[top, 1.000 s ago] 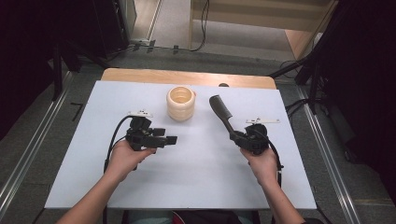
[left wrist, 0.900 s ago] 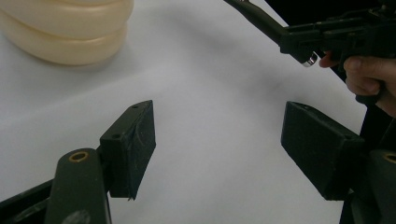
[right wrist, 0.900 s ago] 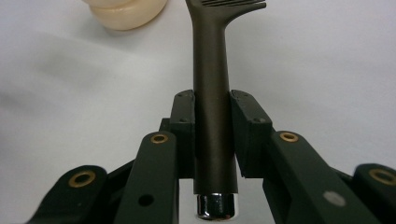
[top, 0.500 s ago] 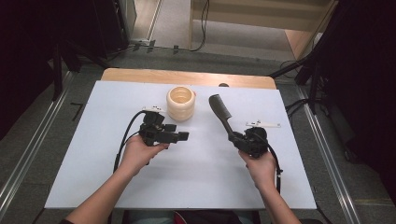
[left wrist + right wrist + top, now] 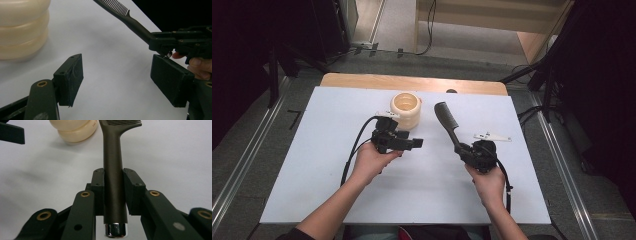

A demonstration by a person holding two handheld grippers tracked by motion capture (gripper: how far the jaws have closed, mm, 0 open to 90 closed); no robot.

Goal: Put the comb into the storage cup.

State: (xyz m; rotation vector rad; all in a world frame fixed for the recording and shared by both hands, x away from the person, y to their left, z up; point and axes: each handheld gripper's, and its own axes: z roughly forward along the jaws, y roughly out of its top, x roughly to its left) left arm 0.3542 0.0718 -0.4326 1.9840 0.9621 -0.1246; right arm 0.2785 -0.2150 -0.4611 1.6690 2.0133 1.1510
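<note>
A black comb [image 5: 446, 119] lies slanted over the white table, teeth end far, and my right gripper [image 5: 463, 150] is shut on its handle. In the right gripper view the two pads squeeze the comb's handle [image 5: 113, 170], whose chrome cap pokes out behind my right gripper [image 5: 113, 192]. A cream ribbed holder [image 5: 405, 110] stands upright at the back centre. Just in front of it my left gripper [image 5: 414, 144] points right, open and empty. The left gripper view has my left gripper [image 5: 120, 80] spread wide over bare table, with the holder [image 5: 22, 27] at left and the comb [image 5: 132, 21] ahead.
The white tabletop [image 5: 312, 165] has a wooden strip [image 5: 362, 80] along its far edge. Cables trail from both grippers across the board. Metal floor rails and dark curtains flank the table on both sides.
My left hand has carried its open gripper to the right and a little farther away, closer to the holder and the comb. The right gripper and comb have stayed put.
</note>
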